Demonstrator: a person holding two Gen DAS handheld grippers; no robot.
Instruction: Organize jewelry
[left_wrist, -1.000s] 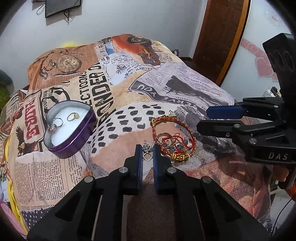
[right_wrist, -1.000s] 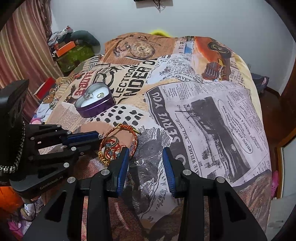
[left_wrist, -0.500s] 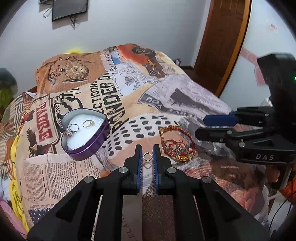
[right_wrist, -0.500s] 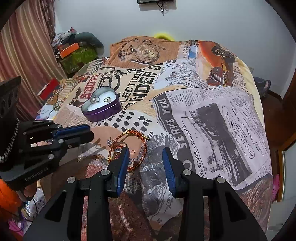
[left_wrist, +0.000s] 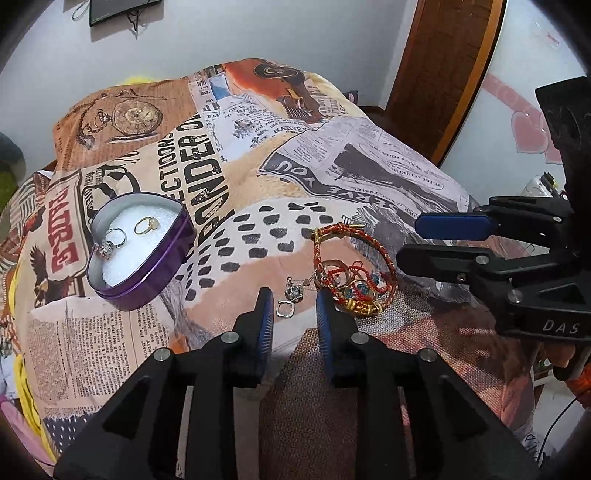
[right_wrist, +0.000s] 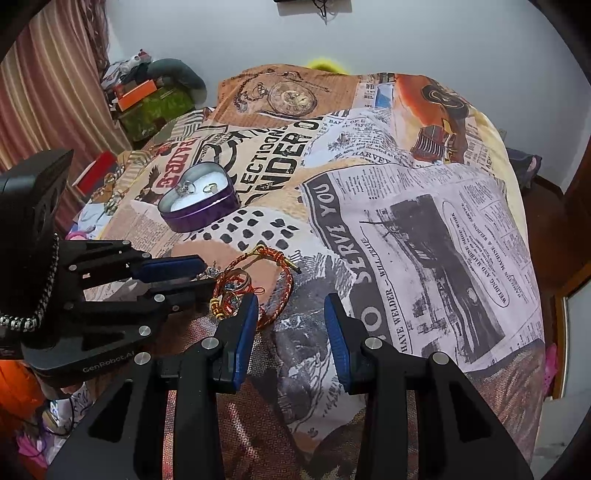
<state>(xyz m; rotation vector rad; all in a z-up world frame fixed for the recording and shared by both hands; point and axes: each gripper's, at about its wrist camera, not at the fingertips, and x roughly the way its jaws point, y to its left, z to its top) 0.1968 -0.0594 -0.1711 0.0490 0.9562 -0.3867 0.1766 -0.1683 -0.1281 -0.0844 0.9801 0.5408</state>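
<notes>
the left gripper (left_wrist: 291, 314) is spread, the small silver ring (left_wrist: 284, 308) lying on the bedspread (left_wrist: 369, 177) between its tips, heart-shaped tin (left_wrist: 147, 291) far-left. the right gripper (right_wrist: 290, 314), also spread, hovers right of the bracelets (right_wrist: 255, 284).

Under me lay a bedspread (left_wrist: 332, 177) printed with newspaper clippings, a pocket watch and a guitar. Far off rose a pale wall (right_wrist: 406, 37), with a dark thing, perhaps a screen (left_wrist: 122, 7), mounted high on it. To my right stood a brown wooden door (left_wrist: 443, 66). On my left hung striped curtains (right_wrist: 48, 110) beside a heap of clutter (right_wrist: 147, 96).
</notes>
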